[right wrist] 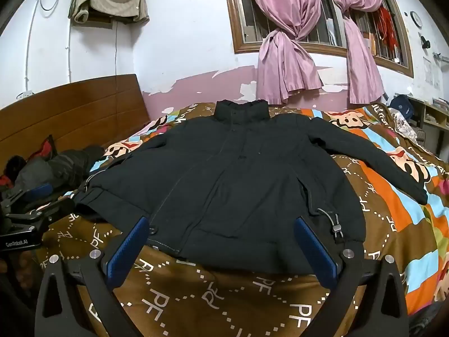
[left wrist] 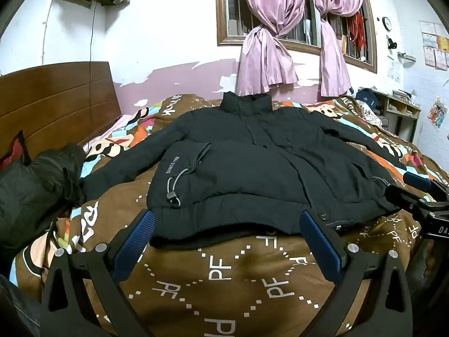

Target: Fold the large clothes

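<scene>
The bed (left wrist: 224, 275), under a brown patterned quilt, carries the black padded jacket (left wrist: 252, 163), spread flat and front up, collar toward the curtained window (left wrist: 294, 22), sleeves out to either side; it looks soft, bulky and fairly light, its shell probably slippery, so a grip likely needs a thick pinch at the hem corners or sleeve cuffs; a dark bundle (left wrist: 36, 185) lies beside the headboard; the left claw (left wrist: 227, 224) stands wide apart just short of the hem, holding nothing; the right claw (right wrist: 221, 230) likewise gapes wide at the hem, empty; a toggled drawcord (left wrist: 174, 188) hangs by the hem.
</scene>
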`<action>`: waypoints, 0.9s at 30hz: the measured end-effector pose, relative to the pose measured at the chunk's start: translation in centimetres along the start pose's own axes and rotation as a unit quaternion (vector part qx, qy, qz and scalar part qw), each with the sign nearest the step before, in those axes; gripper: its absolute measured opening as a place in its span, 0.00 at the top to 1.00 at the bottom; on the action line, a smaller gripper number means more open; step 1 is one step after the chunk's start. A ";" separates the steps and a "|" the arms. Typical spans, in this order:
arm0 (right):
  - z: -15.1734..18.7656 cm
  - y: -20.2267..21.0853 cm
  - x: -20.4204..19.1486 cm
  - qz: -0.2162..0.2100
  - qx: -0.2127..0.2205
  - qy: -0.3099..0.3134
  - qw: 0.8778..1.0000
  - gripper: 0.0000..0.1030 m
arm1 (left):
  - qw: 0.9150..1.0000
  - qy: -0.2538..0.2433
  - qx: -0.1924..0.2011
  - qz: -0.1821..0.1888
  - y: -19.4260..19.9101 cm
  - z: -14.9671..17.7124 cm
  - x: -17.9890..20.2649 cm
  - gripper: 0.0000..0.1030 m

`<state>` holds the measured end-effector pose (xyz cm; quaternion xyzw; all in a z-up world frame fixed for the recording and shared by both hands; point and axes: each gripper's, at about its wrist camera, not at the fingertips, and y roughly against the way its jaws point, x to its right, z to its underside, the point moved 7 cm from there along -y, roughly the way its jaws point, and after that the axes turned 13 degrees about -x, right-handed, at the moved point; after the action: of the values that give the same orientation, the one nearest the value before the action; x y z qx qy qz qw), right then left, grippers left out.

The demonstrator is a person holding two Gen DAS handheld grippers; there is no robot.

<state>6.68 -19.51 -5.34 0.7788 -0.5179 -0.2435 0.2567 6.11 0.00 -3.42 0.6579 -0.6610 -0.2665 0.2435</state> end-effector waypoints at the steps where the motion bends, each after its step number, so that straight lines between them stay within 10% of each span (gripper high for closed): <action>1: 0.0 0.0 0.0 0.000 -0.001 -0.001 1.000 0.00 | 1.000 0.000 -0.001 0.000 0.0 0.0 0.0 0.02; 27: 0.5 -0.4 0.6 -0.002 -0.007 -0.005 1.000 0.00 | 1.000 0.001 -0.005 0.001 0.0 0.1 0.0 0.02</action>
<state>6.89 -20.02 -6.03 0.7770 -0.5158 -0.2512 0.2591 6.06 -0.03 -3.48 0.6559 -0.6605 -0.2690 0.2474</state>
